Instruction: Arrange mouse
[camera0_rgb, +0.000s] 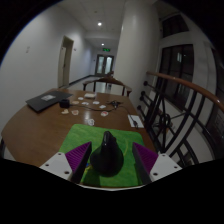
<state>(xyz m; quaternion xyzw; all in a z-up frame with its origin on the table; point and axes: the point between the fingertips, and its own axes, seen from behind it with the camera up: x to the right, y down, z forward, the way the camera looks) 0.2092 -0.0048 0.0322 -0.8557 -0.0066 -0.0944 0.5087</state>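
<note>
A black mouse (107, 153) lies on a green mat (92, 138) at the near edge of a round wooden table (40, 125). It stands between my gripper's (110, 163) fingers, its narrow end pointing away from me. The left purple pad (76, 160) is close to its side. The right purple pad (146, 160) stands a small gap off it. The gripper is open around the mouse, low over the mat.
A dark laptop (45, 100) lies at the table's far left. Several small cards and objects (92, 100) are scattered across the far half. A white sheet (135, 121) lies by the mat's right corner. Chairs (112, 86) stand beyond the table, and a wooden railing (185, 90) runs along the right.
</note>
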